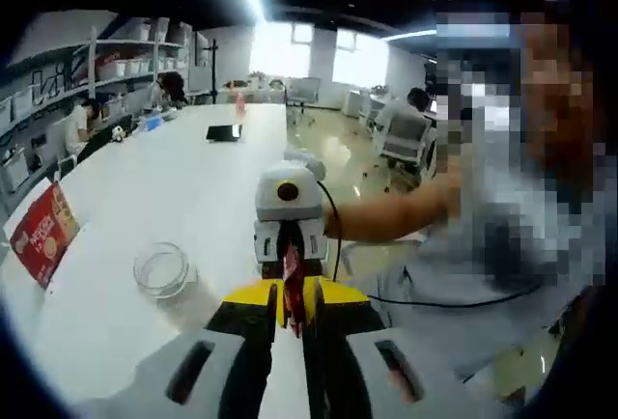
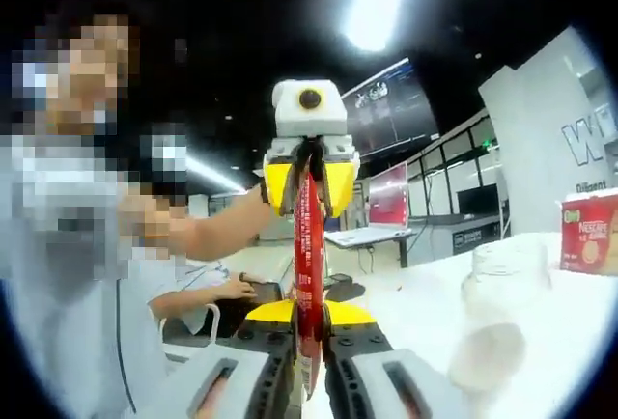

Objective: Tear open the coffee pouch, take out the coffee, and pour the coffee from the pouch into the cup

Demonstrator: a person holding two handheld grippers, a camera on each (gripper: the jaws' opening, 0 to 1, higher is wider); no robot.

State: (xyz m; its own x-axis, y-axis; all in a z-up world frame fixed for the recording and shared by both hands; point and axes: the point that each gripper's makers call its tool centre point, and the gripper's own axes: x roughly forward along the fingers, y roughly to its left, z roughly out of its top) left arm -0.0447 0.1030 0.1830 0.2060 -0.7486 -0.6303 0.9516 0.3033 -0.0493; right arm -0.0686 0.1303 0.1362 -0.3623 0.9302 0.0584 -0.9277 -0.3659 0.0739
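A thin red coffee pouch (image 2: 309,245) hangs stretched in the air between my two grippers, clear of the table. In the right gripper view my right gripper (image 2: 309,318) is shut on its lower part, and my left gripper (image 2: 310,173) faces it, shut on the upper end. The left gripper view looks along the same pouch (image 1: 292,274): my left gripper (image 1: 293,295) clamps it, with the right gripper (image 1: 289,240) just beyond. A clear glass cup (image 1: 161,269) stands upright and empty on the white table (image 1: 193,178), to the left of the grippers. The cup (image 2: 502,274) sits right of the pouch.
A red Nescafe box (image 1: 43,234) stands near the table's edge, beyond the cup (image 2: 589,231). A black tablet (image 1: 224,132) lies far down the table. The person's forearm (image 1: 396,211) reaches in from the right. People sit at desks in the background.
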